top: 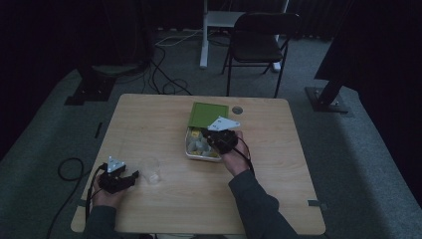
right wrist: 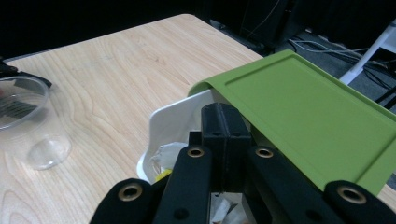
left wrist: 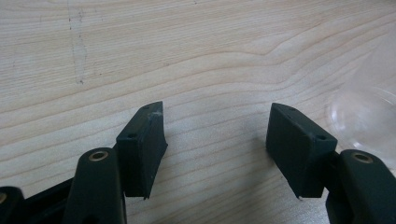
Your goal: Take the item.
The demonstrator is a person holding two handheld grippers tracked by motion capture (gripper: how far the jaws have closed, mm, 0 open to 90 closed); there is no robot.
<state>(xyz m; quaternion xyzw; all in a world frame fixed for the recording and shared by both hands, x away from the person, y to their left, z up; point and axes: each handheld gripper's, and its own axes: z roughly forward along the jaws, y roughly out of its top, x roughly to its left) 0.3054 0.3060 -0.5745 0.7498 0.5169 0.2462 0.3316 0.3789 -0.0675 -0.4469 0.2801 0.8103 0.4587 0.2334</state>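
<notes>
A white box (top: pixel 188 151) with its green lid (top: pixel 209 114) folded open stands mid-table and holds several small white and yellow packets (top: pixel 198 145). My right gripper (top: pixel 208 135) hangs over the box's inside. In the right gripper view its jaws are pressed shut (right wrist: pixel 224 114) just above the packets (right wrist: pixel 166 156), between the white wall (right wrist: pixel 173 116) and the lid (right wrist: pixel 303 121). Whether anything thin is pinched between them is hidden. My left gripper (top: pixel 133 176) rests low at the front left, open (left wrist: pixel 217 126) over bare wood, beside a clear plastic cup (top: pixel 152 171).
The cup (right wrist: pixel 28 126) stands upright and looks empty; its base (left wrist: pixel 369 116) lies just right of my left jaws. A small round grommet (top: pixel 237 109) sits in the table near the far edge. A folding chair (top: pixel 259 40) and floor cables (top: pixel 164 74) lie beyond the table.
</notes>
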